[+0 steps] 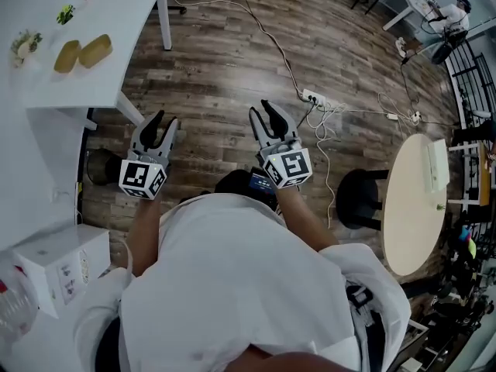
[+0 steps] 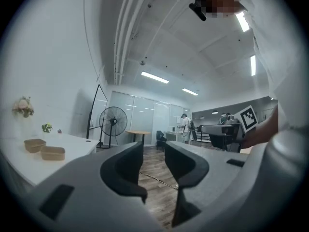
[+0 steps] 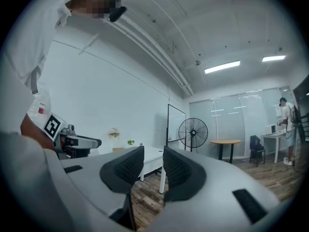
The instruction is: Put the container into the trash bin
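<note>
Bright, even light from ceiling strips (image 2: 154, 77); gripper views fisheye, corners black; head view edges bowed.

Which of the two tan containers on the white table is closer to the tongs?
The right-hand container in the head view, nearer the curved edge of the table. The other container sits farther left, toward the flowers.

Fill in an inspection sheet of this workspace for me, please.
Surface: white table, mostly bare.
Job's things: tan container beside a second tan container on the table; dark round bin, probably the trash bin, on the floor by the table's leg.
Clutter: small plants on the table; white box nearby.
Grippers: left gripper and right gripper open, empty, over the floor.
Cables: white cables and power strip on the floor.
Surroundings: round table, black stool, standing fan.
</note>
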Action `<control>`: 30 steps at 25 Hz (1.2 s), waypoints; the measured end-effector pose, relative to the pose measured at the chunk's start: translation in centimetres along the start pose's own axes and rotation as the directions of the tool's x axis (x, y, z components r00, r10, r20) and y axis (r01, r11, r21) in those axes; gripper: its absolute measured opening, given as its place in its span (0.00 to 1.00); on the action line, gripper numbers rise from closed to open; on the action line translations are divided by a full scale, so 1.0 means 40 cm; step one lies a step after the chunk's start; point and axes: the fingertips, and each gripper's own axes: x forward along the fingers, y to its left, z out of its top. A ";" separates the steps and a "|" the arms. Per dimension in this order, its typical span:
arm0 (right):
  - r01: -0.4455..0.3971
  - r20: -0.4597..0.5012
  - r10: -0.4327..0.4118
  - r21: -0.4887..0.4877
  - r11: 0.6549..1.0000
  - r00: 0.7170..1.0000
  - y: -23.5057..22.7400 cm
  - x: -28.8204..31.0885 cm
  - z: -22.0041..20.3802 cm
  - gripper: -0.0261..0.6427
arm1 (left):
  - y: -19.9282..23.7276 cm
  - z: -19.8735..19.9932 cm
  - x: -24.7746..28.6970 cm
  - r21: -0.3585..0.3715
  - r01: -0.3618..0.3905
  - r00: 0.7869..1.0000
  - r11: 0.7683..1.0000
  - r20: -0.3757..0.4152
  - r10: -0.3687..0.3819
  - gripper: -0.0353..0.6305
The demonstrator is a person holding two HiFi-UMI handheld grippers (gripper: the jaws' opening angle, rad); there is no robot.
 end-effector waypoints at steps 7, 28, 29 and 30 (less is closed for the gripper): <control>-0.008 -0.024 0.009 0.040 0.999 1.000 -0.108 0.153 -0.064 0.25 | 0.112 -0.031 0.129 -0.031 -0.038 0.999 0.999 -0.027 0.037 0.27; -0.367 0.005 0.371 0.144 0.919 0.929 -0.428 0.925 -0.135 0.23 | 0.566 0.046 0.565 -0.023 -0.409 0.910 0.912 -0.081 0.406 0.27; -0.385 0.003 0.388 0.145 0.912 0.922 -0.427 0.952 -0.142 0.23 | 0.583 0.046 0.571 -0.028 -0.424 0.903 0.905 -0.080 0.421 0.27; -0.401 0.002 0.405 0.147 0.904 0.914 -0.424 0.979 -0.148 0.23 | 0.600 0.046 0.573 -0.031 -0.440 0.896 0.898 -0.078 0.436 0.27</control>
